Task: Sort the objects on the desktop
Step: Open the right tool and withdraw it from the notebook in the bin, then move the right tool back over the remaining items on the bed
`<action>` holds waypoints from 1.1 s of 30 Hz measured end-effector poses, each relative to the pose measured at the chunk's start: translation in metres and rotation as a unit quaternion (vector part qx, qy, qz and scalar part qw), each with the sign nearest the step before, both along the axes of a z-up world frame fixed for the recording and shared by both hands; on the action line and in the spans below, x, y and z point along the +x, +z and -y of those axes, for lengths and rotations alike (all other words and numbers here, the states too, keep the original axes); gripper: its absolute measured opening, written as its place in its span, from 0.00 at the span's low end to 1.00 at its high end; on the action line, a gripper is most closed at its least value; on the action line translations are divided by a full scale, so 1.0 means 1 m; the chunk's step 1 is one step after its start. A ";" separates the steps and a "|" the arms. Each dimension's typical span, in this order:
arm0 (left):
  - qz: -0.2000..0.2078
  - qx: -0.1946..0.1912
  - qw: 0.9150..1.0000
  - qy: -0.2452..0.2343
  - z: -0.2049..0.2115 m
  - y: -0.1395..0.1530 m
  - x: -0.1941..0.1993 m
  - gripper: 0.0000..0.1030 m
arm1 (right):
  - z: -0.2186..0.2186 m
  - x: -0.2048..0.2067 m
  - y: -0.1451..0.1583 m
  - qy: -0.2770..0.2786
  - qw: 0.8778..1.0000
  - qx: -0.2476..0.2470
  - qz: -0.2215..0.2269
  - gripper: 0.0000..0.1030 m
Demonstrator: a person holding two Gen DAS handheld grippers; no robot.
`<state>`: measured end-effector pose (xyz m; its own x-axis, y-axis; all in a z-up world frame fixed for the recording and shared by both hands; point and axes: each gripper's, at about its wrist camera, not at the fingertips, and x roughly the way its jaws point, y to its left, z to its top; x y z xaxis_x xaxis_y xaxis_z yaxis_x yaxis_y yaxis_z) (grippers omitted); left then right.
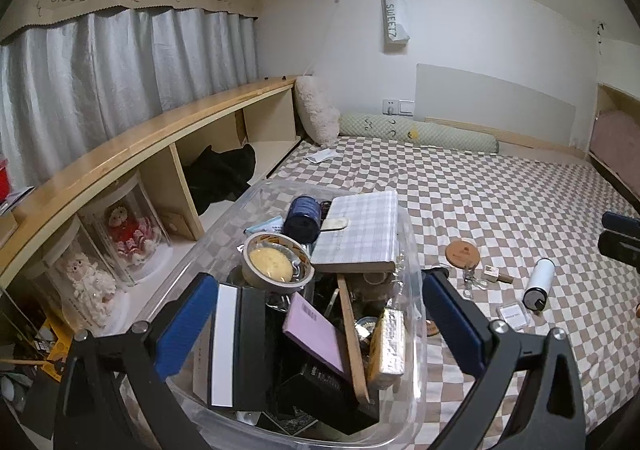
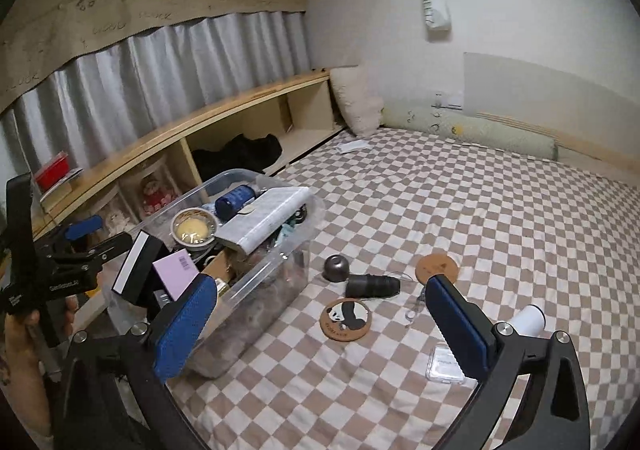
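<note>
Checkered beige-and-white bedding [image 2: 460, 210] covers a bed beside a long wooden shelf [image 1: 132, 154] under grey curtains. At the shelf side of the bed sits a clear plastic storage bin [image 2: 280, 262], heaped above its rim. On top of the pile lie a grey plaid-covered notebook [image 1: 360, 230], a dark blue cylindrical jar [image 1: 302, 218] lying on its side just beside it, a roll of tape with a yellow centre [image 1: 274, 264], a black box with a white stripe [image 1: 236, 342], a lilac flat box with a barcode [image 1: 316, 334] and a long wooden ruler [image 1: 352, 334] leaning across the heap.

Loose on the bedding to the right of the bin are a dark grey dome-shaped object [image 2: 336, 268], a black ribbed cylinder [image 2: 372, 286], a round panda coaster [image 2: 346, 318], a plain round cork coaster [image 2: 436, 270], a white cylindrical bottle with a black cap [image 1: 538, 284], a small clear plastic case [image 2: 442, 364] and a set of keys [image 1: 474, 282].

The left tongs [image 1: 316, 334] hang over the near end of the bin, blue pads wide apart, gripping nothing. The right tongs [image 2: 320, 334] hover above the bedding near the panda coaster, likewise spread apart and empty. A hand [image 2: 20, 334] grips the left tool's handle at the edge of the right wrist view.
</note>
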<state>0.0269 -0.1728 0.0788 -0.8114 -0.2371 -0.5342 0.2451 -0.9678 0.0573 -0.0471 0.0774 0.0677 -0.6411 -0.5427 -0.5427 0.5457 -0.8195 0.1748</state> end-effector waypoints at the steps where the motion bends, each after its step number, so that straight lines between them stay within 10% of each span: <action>1: 0.000 -0.002 1.000 -0.002 -0.002 0.000 0.000 1.00 | -0.003 0.000 -0.001 -0.004 1.000 0.000 -0.002 1.00; 33: 0.009 -0.029 0.999 -0.007 -0.022 -0.006 -0.009 1.00 | -0.018 0.016 -0.005 -0.008 0.999 0.026 -0.027 1.00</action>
<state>0.0176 -0.1505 0.0732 -0.8052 -0.2564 -0.5347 0.2290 -0.9662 0.1185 -0.0308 0.0949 0.0631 -0.6789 -0.5037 -0.5342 0.5398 -0.8356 0.1018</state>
